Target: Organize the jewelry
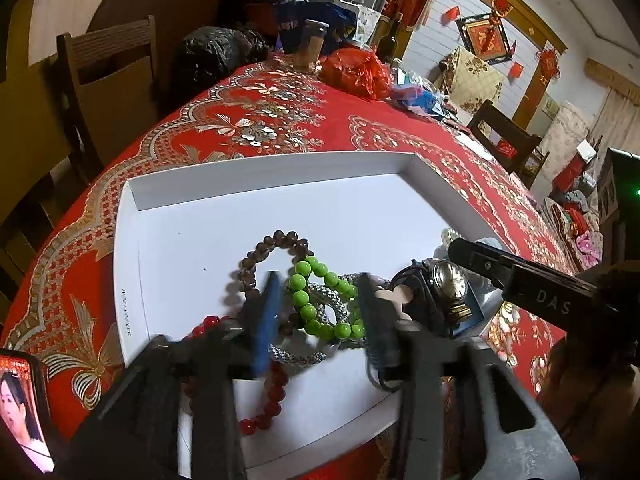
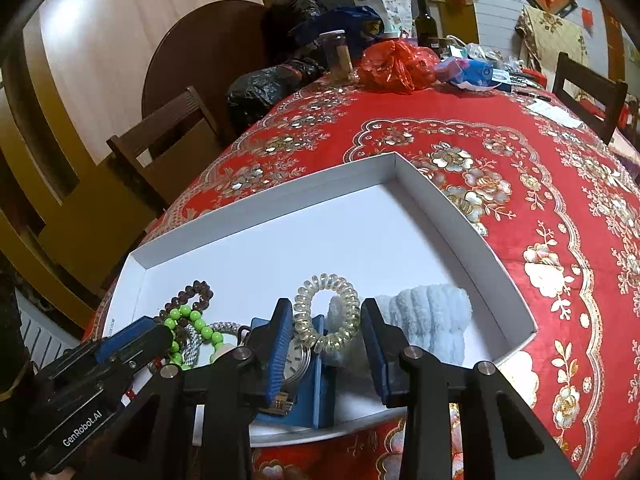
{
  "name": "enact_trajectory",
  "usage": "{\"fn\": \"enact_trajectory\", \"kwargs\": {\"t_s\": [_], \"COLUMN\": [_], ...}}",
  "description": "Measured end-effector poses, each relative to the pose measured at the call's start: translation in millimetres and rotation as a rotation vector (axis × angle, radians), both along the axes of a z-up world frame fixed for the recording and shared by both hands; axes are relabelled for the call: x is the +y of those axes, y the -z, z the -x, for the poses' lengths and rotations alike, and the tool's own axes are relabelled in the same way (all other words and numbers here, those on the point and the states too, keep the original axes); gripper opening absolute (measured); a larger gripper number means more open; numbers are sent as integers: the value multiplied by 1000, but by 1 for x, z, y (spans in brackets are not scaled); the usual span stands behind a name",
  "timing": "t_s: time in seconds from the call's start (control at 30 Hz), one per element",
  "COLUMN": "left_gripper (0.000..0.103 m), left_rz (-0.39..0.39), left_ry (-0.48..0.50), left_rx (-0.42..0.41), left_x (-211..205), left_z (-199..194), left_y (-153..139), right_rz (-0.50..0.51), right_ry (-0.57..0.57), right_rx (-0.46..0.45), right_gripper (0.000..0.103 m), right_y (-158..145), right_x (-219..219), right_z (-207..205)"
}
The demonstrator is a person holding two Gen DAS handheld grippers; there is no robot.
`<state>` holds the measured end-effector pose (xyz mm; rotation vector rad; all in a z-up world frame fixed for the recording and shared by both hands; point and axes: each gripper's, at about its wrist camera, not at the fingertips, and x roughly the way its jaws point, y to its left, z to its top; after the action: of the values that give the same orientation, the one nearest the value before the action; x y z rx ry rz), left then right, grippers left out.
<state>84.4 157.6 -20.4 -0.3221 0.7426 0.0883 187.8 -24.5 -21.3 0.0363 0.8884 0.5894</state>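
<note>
Here a shallow white tray (image 1: 272, 168) is seen on a red and gold tablecloth (image 1: 400, 120), and the jewelry is heaped at its near end. The left gripper (image 1: 320, 312) is held over the heap with its fingers wide apart and nothing gripped; a green bead bracelet (image 1: 316, 300) and a grey braided cord (image 1: 320, 300) lie between them, a brown bead bracelet (image 1: 260, 252) is draped across the left finger, and a red bead bracelet (image 1: 268, 404) lies under the gripper's body. A wristwatch (image 1: 450, 284) stands just right of the right finger, with the black body of the other tool reaching in above it.

The right gripper (image 2: 328, 344) is likewise spread wide and empty. Between its fingers a clear coil hair tie (image 2: 326, 312) is framed, and the watch on a blue stand (image 2: 316, 384) is partly hidden behind the left finger. A pale blue fluffy band (image 2: 428, 316), barely visible in the left view, is shown plainly just beyond the right finger.

At the far end of the table a red plastic bag (image 2: 396, 64), a jar (image 2: 340, 56) and black bags (image 2: 272, 84) are piled. A phone (image 1: 20, 404) with a lit screen is caught only by the left camera.
</note>
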Motion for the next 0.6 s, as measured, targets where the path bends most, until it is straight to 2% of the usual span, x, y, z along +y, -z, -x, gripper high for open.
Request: {"fn": "enact_trajectory", "kwargs": {"t_s": [0.13,0.2,0.27,0.33,0.37,0.6], "left_gripper": [56,66,71,78,79,79], "left_rz": [-8,-16,-27,-28,-24,-16], "left_ry": [-6,-15,-30,-41,-46,-36], "left_rx": [-1,-3,-11,-13,-16,-18], "left_x": [0,-1,-1,0,1,-4], "left_z": [1,2,4,6,7,17], "left_y": [-5,-8,-12,-15,-17,-25], "right_rz": [2,-9,-15,-21,-29,-81], "right_ry": [6,15,23,31,34,53], "right_rx": [-14,-22,-25,-28,-28,-7], "right_gripper": [34,35,35,40,43,43], "right_y": [-7,-13,-18,-22,-23,-25], "right_x": [-5,-10,-14,-18,-21,-33], "right_z": [3,4,4,4,4,5]}}
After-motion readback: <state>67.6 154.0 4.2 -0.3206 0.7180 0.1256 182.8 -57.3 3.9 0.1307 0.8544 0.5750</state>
